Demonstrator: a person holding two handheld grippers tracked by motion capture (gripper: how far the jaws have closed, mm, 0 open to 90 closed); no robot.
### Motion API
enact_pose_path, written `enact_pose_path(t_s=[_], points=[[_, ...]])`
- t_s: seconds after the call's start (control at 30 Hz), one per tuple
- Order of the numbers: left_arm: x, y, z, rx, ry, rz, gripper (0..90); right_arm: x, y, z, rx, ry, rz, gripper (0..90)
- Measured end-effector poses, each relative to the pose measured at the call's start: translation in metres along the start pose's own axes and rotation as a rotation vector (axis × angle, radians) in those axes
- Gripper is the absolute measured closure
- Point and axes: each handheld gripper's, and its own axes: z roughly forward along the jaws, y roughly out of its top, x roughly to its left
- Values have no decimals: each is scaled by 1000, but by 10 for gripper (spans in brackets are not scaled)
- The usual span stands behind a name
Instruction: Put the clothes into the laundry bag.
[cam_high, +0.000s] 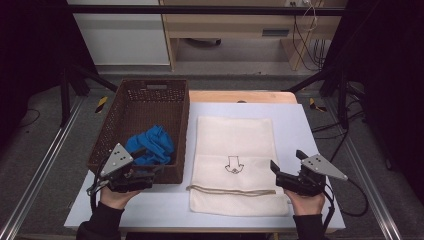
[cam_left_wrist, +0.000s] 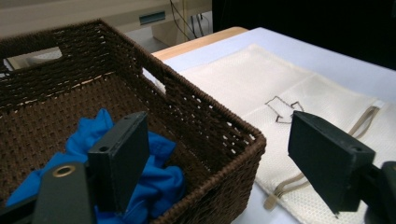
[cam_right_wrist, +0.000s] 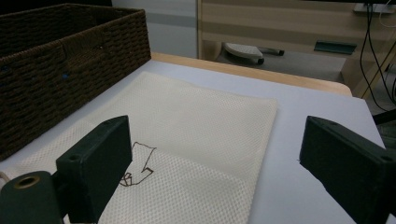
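A crumpled blue cloth (cam_high: 151, 145) lies in the near end of a brown woven basket (cam_high: 120, 112) at the left of the bench (cam_high: 310, 130), and beside it, just clear of the basket's right wall, a cream mesh drawstring bag (cam_high: 235, 145) lies flat with its cord end toward the person and a small dark arrow-like mark (cam_high: 232, 165) printed near the middle. The left claw (cam_high: 145, 172) hangs over the basket's near rim, jaws spread wide with nothing between them; in the left gripper view one jaw stands above the cloth (cam_left_wrist: 140, 186) and the other outside the basket wall (cam_left_wrist: 210, 126), over the bag (cam_left_wrist: 261, 74). The right claw (cam_high: 286, 167) hovers low at the bag's near right corner, also released and empty, and the right gripper view looks between its parted jaws across the bag (cam_right_wrist: 201, 126) toward the basket (cam_right_wrist: 56, 70). Judging by how things lie, the work in hand, apparently getting the cloth out of the basket and into the bag, has barely begun: the cloth is untouched in the basket, the bag is flat and its mouth is not opened, and neither claw grips anything. Left to do, on this reading, are grasping the cloth, lifting it over the rim, opening the bag's mouth and feeding the cloth inside.
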Motion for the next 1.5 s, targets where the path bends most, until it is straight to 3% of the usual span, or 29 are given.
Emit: enact_pose_path(t_s=[0.4,0.73,0.97,1.5], points=[[-14,-1,8,-1,-32,2,226,8,2,3,11,20,-20,108],[-39,-2,17,-1,-90,11,321,20,5,7,18,55,-36,122],[-62,-11,32,40,-130,43,396,28,3,13,40,87,-47,143],[-94,-35,62,150,-201,122,575,44,-11,30,117,133,-85,166]])
